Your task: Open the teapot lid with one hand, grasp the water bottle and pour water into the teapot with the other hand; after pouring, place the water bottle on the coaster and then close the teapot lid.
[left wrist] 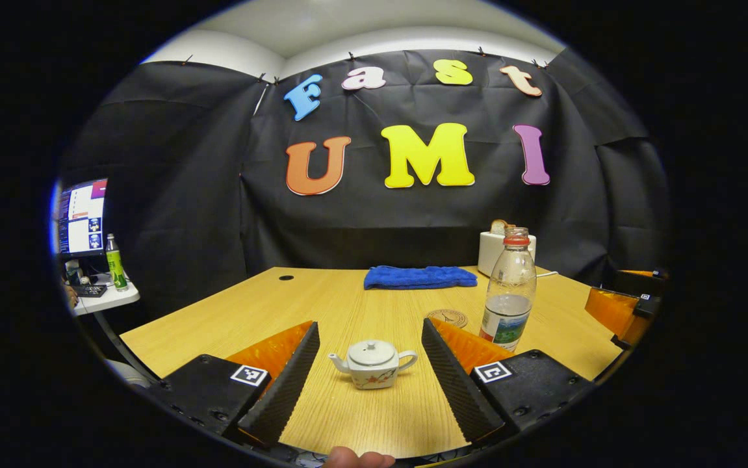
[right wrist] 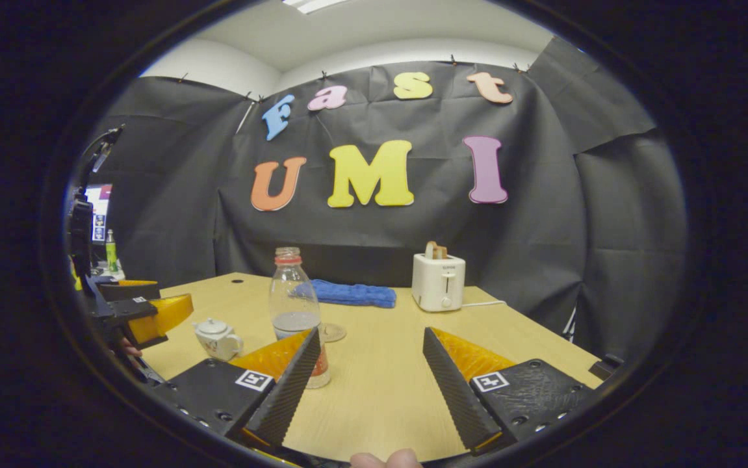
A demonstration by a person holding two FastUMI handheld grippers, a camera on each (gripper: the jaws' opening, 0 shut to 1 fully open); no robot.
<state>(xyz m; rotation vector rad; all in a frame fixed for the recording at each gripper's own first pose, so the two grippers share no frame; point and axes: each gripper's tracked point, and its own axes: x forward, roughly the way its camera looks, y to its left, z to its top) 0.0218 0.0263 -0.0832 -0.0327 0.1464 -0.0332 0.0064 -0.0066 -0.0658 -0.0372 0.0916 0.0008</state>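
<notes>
A small white teapot (left wrist: 372, 364) with its lid on stands on the wooden table (left wrist: 361, 422), between the fingers of my open left gripper (left wrist: 369, 338) and touched by neither. The clear water bottle (left wrist: 509, 292), partly filled and with a red neck ring, stands upright to its right. A round coaster (left wrist: 446, 318) lies just behind, between teapot and bottle. In the right gripper view the bottle (right wrist: 296, 312) stands partly behind the left finger of my open right gripper (right wrist: 371, 338). The teapot (right wrist: 216, 338), the coaster (right wrist: 331, 332) and the left gripper (right wrist: 146, 315) are farther left.
A folded blue cloth (left wrist: 419, 277) lies at the table's back edge. Beside it a white toaster (right wrist: 438, 281) holds bread, and its cord trails right. The right gripper (left wrist: 627, 305) hangs at the table's right side. A side table with a monitor (left wrist: 81, 218) and a green bottle (left wrist: 116, 263) is far left.
</notes>
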